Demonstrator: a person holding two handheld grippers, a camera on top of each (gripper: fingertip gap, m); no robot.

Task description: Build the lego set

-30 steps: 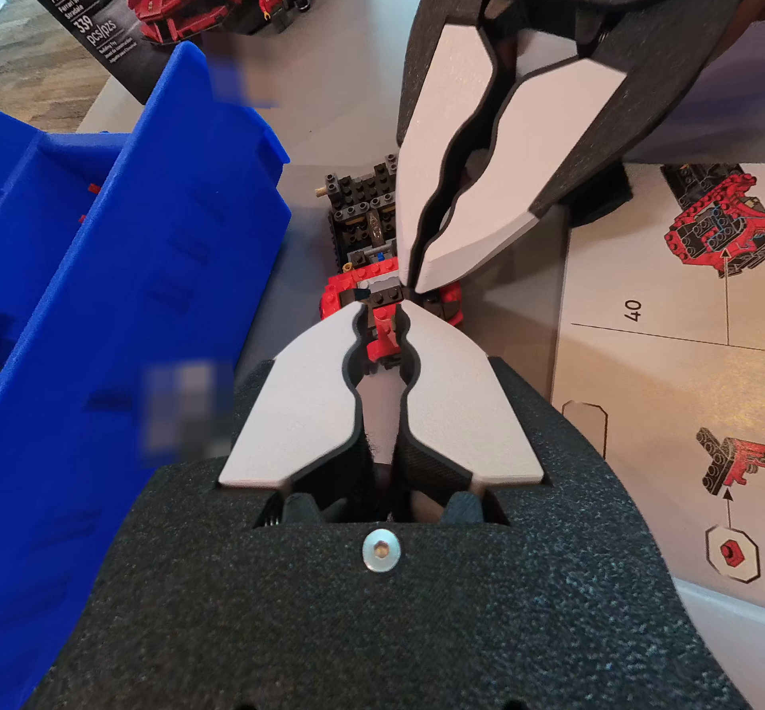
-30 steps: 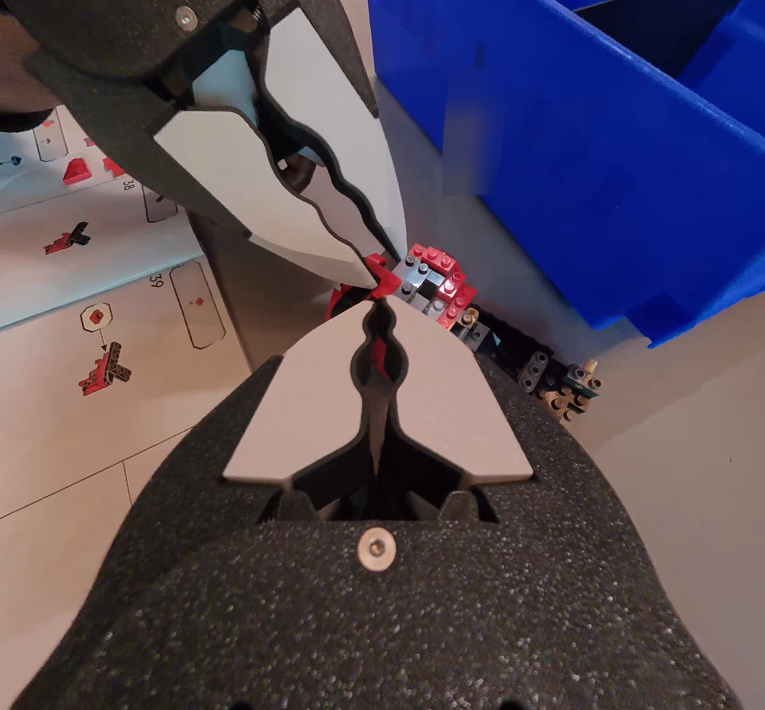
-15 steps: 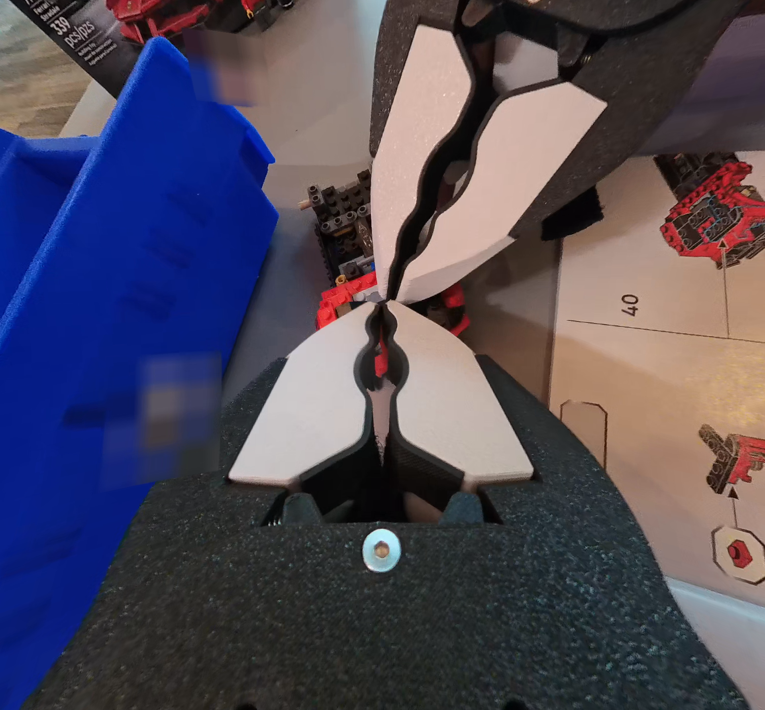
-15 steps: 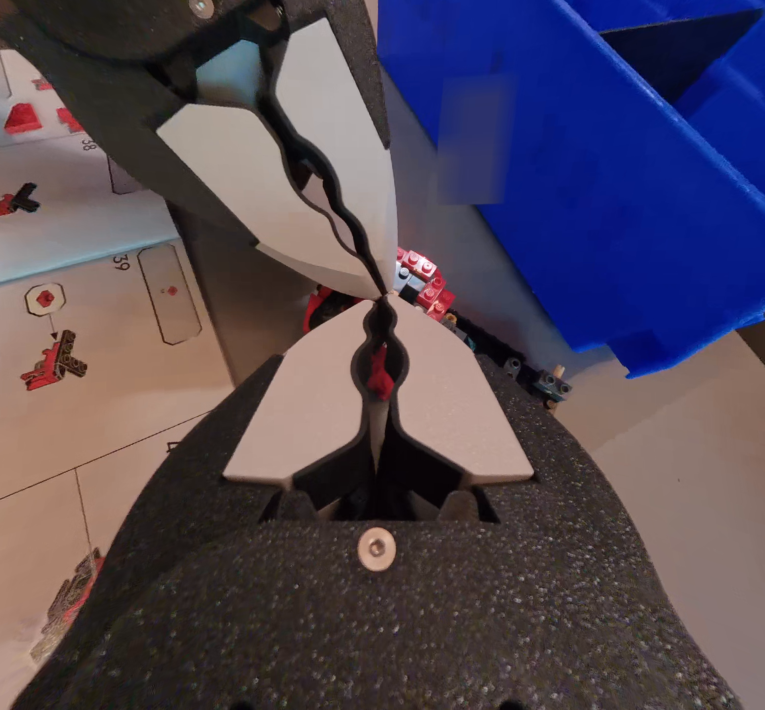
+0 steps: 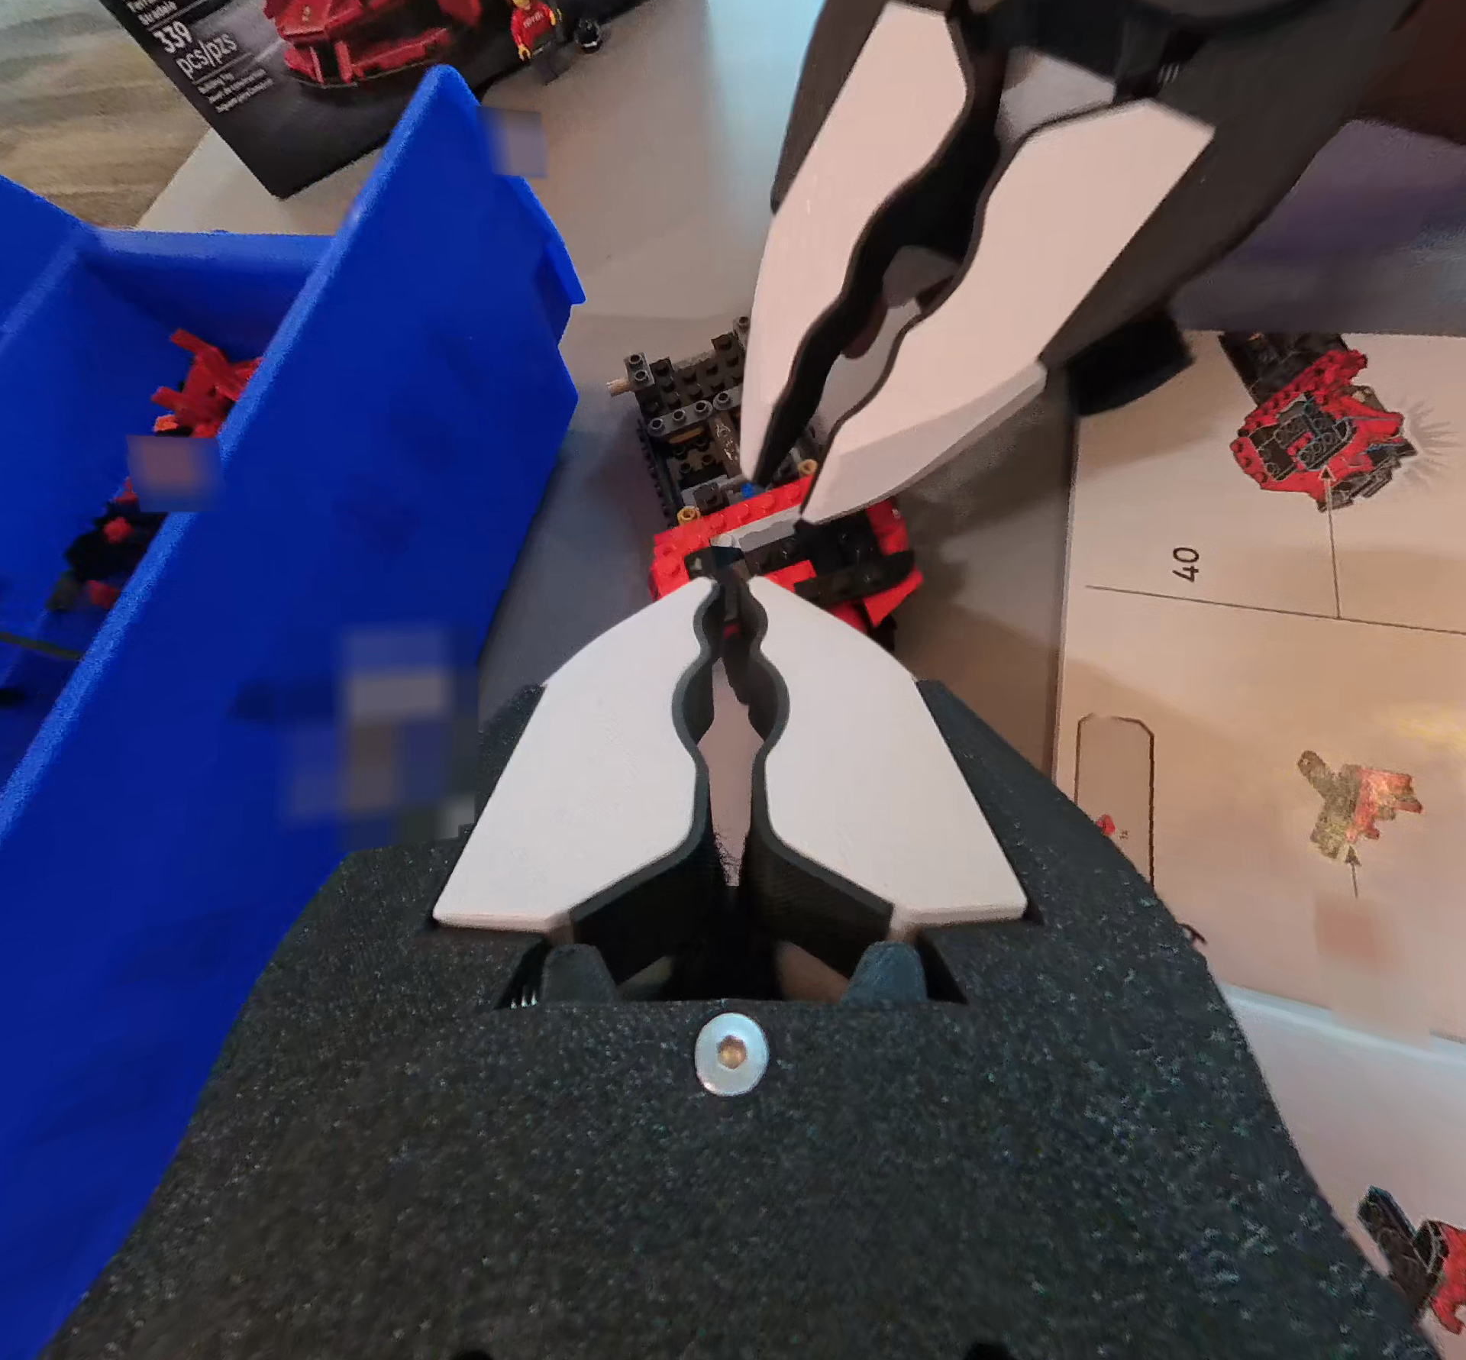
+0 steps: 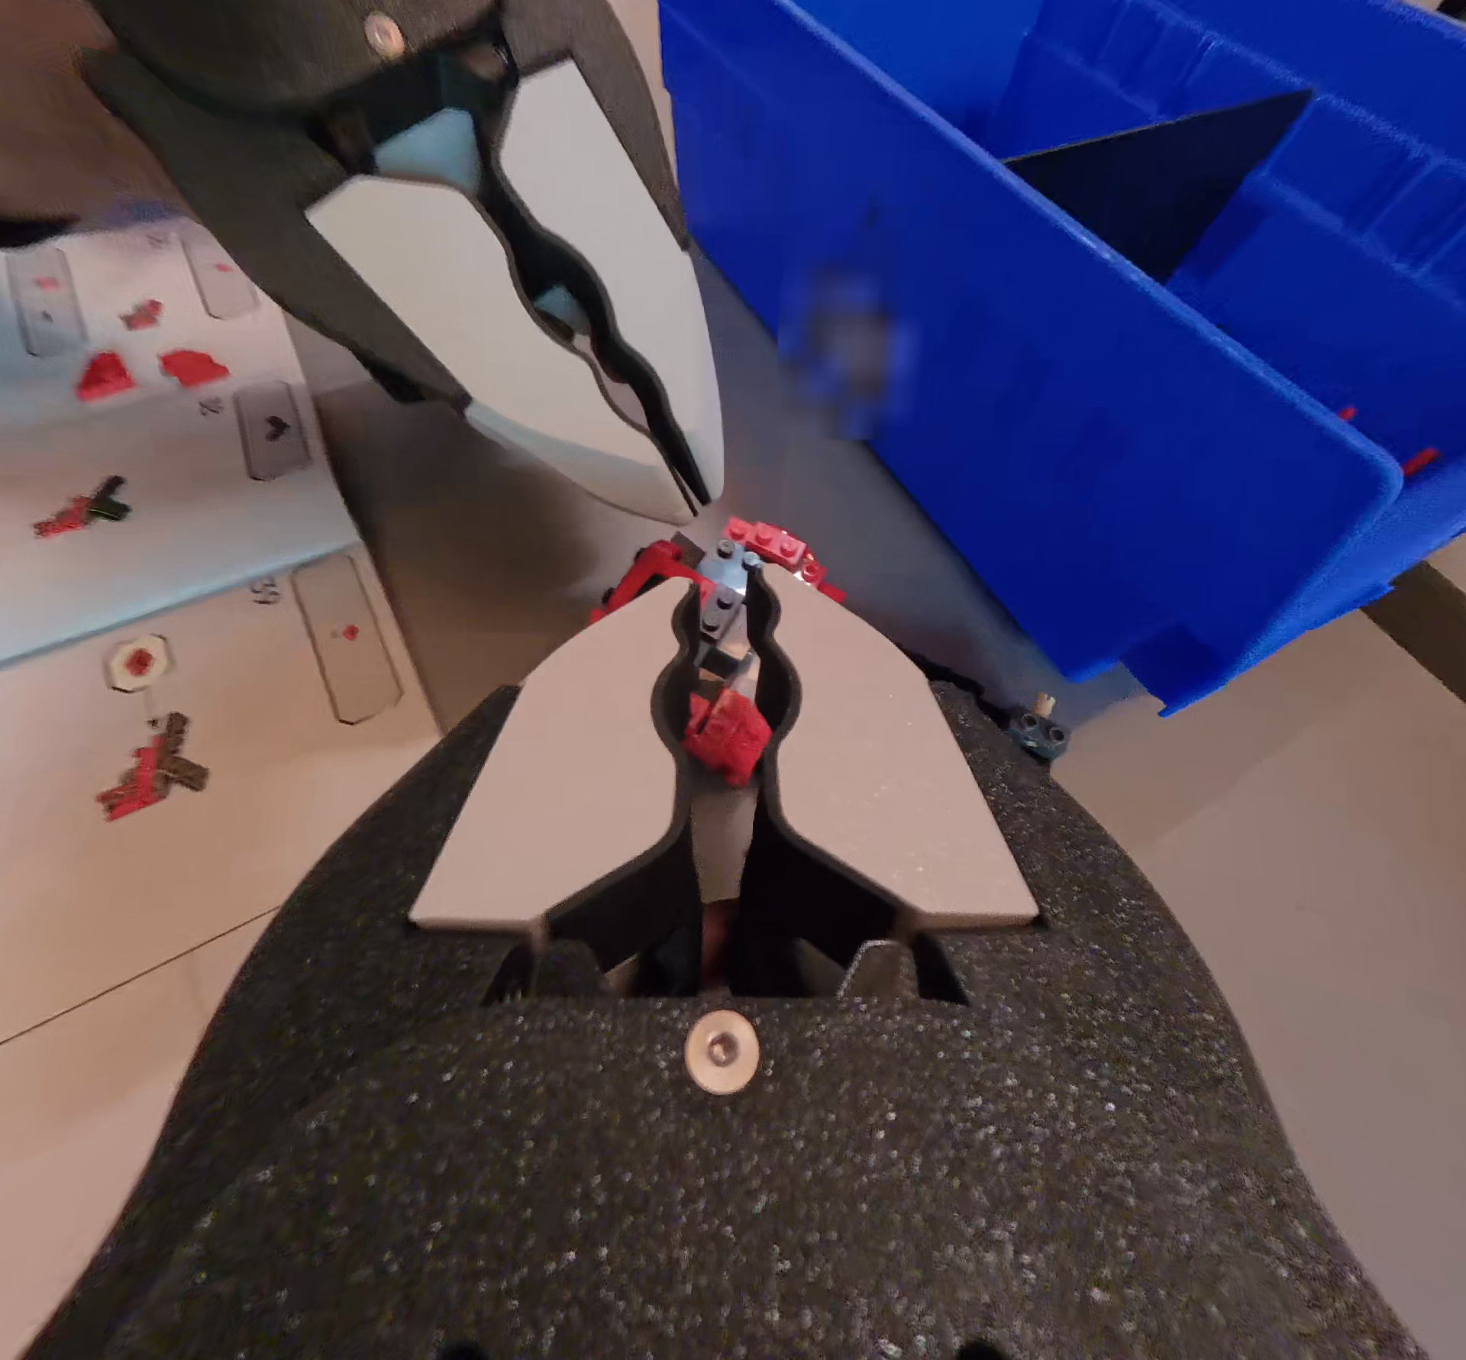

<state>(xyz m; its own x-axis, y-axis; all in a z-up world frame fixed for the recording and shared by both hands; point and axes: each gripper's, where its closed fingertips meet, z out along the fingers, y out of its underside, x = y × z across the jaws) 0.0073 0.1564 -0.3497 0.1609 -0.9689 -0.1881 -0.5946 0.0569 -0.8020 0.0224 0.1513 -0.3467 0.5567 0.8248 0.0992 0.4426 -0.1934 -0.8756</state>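
The red and black lego model lies on the table between the blue bin and the booklet; it also shows in the right wrist view. My left gripper is shut, its tips at the model's near red edge. A thin dark strip shows in its gap; I cannot tell what it is. In the right wrist view the left gripper hangs just above the model. My right gripper has its jaws slightly parted around a small red piece, with its tips over the model's grey plate. In the left wrist view the right gripper comes down from the upper right onto the model.
A tall blue bin with loose red and black pieces stands left of the model; it is on the right in the right wrist view. The open instruction booklet lies on the other side. The set's box stands behind. Only a small space, under 4 cm, lies between the two pairs of fingers.
My left gripper let go of the model's red part, shut fully and drew back a little. My right gripper's jaws parted slightly and its tips came down onto the model.
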